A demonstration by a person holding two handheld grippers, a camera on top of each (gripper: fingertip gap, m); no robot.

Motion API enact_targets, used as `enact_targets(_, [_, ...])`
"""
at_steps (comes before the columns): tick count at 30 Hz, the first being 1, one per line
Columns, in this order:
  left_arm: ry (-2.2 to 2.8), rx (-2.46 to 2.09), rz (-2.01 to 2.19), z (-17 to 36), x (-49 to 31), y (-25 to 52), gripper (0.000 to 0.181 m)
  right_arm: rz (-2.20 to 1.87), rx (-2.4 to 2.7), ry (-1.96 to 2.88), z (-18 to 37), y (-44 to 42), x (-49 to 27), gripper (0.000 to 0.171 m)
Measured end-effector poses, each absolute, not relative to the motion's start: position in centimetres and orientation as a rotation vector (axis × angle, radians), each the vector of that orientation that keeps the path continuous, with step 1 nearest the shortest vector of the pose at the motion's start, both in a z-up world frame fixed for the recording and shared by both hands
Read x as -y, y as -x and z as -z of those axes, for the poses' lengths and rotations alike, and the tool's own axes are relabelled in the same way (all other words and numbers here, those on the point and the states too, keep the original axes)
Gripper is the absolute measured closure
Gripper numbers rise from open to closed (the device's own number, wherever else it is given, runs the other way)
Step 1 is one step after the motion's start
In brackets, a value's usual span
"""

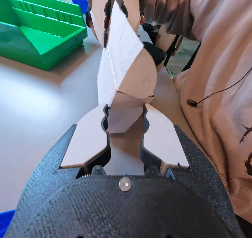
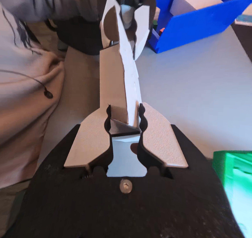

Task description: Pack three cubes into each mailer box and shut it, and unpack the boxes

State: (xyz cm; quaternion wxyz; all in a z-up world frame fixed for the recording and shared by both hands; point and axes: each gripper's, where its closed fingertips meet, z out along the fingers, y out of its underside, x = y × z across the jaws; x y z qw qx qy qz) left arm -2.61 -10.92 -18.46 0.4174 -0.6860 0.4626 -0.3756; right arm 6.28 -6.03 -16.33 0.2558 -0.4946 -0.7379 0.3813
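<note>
A white mailer box (image 1: 122, 54) with a brown inside, open and partly flattened, is held in the air between both grippers above the grey table (image 1: 34, 108). My left gripper (image 1: 125, 107) is shut on the box's near flap. My right gripper (image 1: 117, 30) grips its far end, facing me. In the right wrist view the box (image 2: 113, 81) stretches away from my right gripper (image 2: 124, 107), which is shut on its near end, to the left gripper (image 2: 121, 51) at the far end. A small red cube-like piece (image 2: 161, 30) shows by the blue bin. No cubes show in the box.
A green bin (image 1: 40, 33) stands on the table left of the box and shows blurred in the right wrist view (image 2: 234, 176). A blue bin (image 2: 197, 24) holds a white box (image 2: 190, 0). A person's torso in pale clothing (image 1: 218, 54) is close beside the box.
</note>
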Motion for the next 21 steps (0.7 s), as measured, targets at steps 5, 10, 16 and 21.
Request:
enact_targets(5, [1.672, -1.121, 0.893, 17.9, 10.6, 3.0, 0.117, -1.231, 1.871, 1.494, 16.2, -5.6, 4.7, 0.128])
enact_targets(10, [1.582, -1.077, 0.855, 14.6, 10.0, 4.5, 0.119, -1.315, 1.883, 1.406, 14.9, -7.1, 4.0, 0.11])
enact_targets(16, [1.558, -1.185, 0.897, 13.4, 9.3, 3.7, 0.122, -1.43, 1.831, 1.341, 13.5, -8.6, 2.5, 0.12])
enact_targets(21, [1.578, -1.3, 0.918, 13.8, 8.9, 2.0, 0.141, -1.436, 1.864, 1.318, 14.0, -8.3, 3.2, 0.129])
